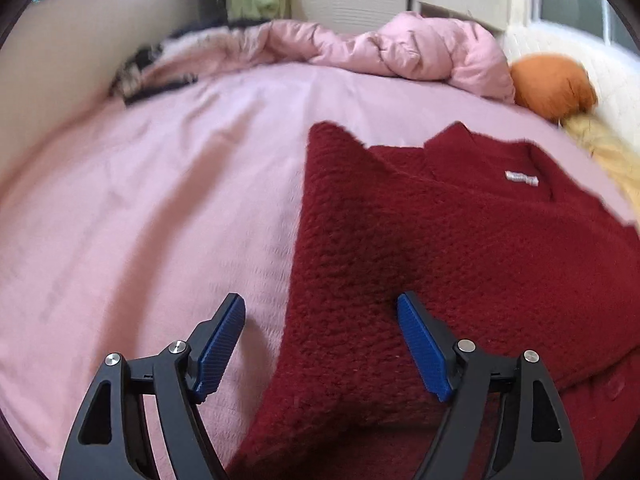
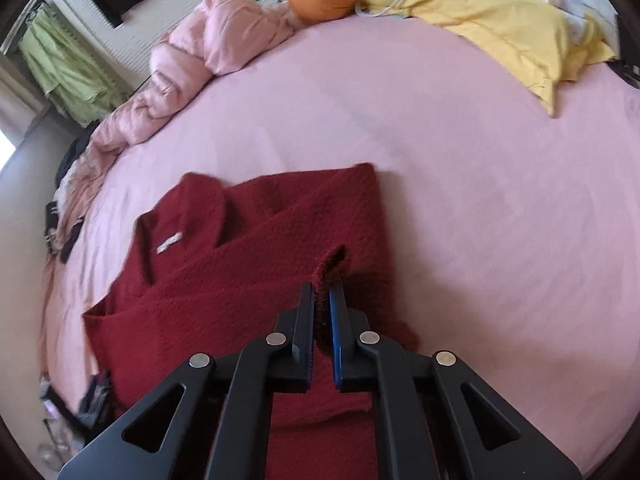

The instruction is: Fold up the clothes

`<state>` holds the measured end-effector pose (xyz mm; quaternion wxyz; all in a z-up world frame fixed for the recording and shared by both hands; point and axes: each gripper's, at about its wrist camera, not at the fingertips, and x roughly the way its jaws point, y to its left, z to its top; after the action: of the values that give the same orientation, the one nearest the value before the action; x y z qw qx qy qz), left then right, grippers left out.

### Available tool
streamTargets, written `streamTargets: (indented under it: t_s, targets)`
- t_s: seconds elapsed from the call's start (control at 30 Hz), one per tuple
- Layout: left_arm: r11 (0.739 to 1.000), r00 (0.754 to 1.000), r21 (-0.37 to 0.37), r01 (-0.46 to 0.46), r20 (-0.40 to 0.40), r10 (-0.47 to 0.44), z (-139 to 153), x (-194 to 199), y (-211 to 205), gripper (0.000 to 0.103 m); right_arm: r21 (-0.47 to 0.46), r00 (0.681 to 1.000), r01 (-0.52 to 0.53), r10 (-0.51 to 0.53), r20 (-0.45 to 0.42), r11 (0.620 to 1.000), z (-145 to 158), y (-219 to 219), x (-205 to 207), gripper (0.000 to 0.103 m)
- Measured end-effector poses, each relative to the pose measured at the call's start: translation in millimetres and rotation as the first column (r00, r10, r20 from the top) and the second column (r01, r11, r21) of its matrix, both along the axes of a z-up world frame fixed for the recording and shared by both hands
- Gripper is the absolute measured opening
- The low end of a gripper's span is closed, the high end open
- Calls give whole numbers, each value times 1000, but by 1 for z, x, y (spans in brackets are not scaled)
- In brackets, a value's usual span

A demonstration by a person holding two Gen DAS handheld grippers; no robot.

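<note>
A dark red knit sweater (image 1: 460, 248) lies on the pink bed sheet (image 1: 160, 200), partly folded, with its collar and white label (image 1: 521, 178) facing up. My left gripper (image 1: 322, 304) is open and empty, its fingers straddling the sweater's left folded edge just above it. In the right wrist view the sweater (image 2: 240, 264) lies left of centre. My right gripper (image 2: 322, 292) is shut on a fold of the red sweater that sticks up between the blue pads (image 2: 333, 320).
A crumpled pink duvet (image 1: 400, 48) lies at the far side of the bed. An orange cushion (image 1: 552, 84) and a yellow pillow (image 2: 500, 20) lie near the head end. Dark clothes (image 1: 140, 76) sit at the bed's far left edge. Green clothes (image 2: 68, 68) hang beyond.
</note>
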<state>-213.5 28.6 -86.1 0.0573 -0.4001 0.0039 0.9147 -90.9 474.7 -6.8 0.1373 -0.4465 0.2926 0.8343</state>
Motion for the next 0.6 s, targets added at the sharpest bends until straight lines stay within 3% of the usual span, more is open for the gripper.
streamTargets:
  t_s: [0.07, 0.13, 0.23, 0.4, 0.47, 0.53, 0.6]
  targets:
    - [999, 1000, 43, -16, 6, 15, -1, -1, -8, 84, 6, 994, -88, 89, -59, 996, 32, -24, -12, 6]
    - [999, 1000, 29, -15, 1, 15, -1, 0, -5, 84, 18, 977, -176, 176, -118, 984, 63, -48, -23, 6]
    - [1000, 1000, 15, -16, -7, 16, 0, 1, -2, 84, 83, 912, -294, 305, -275, 952, 133, -87, -30, 6]
    - [1000, 1000, 19, -21, -8, 21, 0, 1, -3, 84, 227, 817, -229, 313, -485, 947, 210, -90, -8, 6]
    - [1000, 1000, 18, -22, -7, 23, -1, 1, -3, 84, 182, 848, -178, 245, -471, 967, 192, -63, -3, 6]
    - [1000, 1000, 18, -22, -6, 22, -1, 0, -3, 84, 155, 918, -92, 144, -369, 984, 140, -29, -2, 6]
    - [1000, 1000, 14, -21, -5, 21, -1, -1, -3, 84, 107, 968, -25, 51, -247, 994, 80, 1, -2, 6]
